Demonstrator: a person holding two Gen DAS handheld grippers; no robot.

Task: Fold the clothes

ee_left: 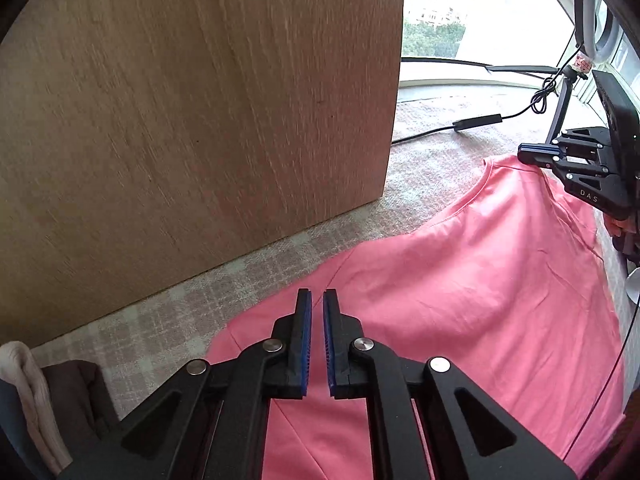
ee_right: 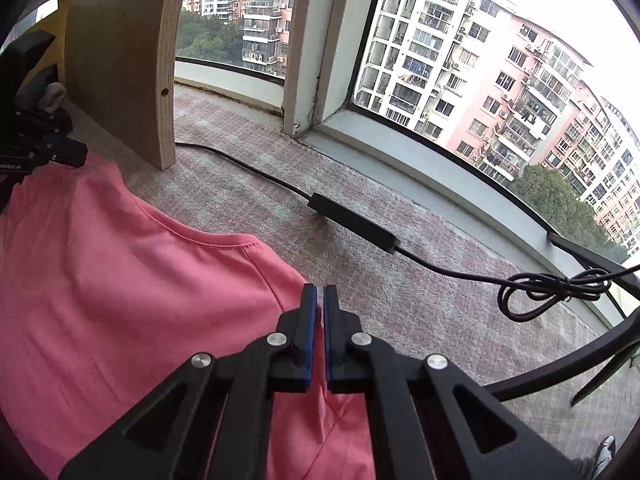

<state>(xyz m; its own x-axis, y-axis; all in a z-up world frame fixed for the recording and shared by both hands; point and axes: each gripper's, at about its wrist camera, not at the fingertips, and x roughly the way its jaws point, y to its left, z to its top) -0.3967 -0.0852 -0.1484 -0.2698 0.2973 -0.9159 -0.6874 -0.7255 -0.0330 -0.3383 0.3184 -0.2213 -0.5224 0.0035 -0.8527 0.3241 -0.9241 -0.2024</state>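
A pink garment [ee_left: 460, 280] lies spread on the checked cloth surface [ee_left: 192, 304]; it also shows in the right wrist view [ee_right: 140, 288]. My left gripper [ee_left: 317, 300] hovers over its near left part, jaws nearly closed with a narrow gap; I see no cloth between the tips. My right gripper [ee_right: 319, 294] is shut on the pink garment's edge, with pink fabric showing between the blue pads [ee_right: 308, 344]. In the left wrist view the right gripper [ee_left: 538, 153] sits at the garment's far right corner. The left gripper [ee_right: 60, 152] shows at the far left of the right wrist view.
A wooden panel [ee_left: 200, 100] stands upright just behind the garment. A black cable with an inline box [ee_right: 354, 228] runs across the cloth toward the window [ee_right: 440, 60]. A coiled cable [ee_right: 552, 284] and black stand legs [ee_right: 580, 364] are at right. Folded clothes [ee_left: 24, 400] lie at left.
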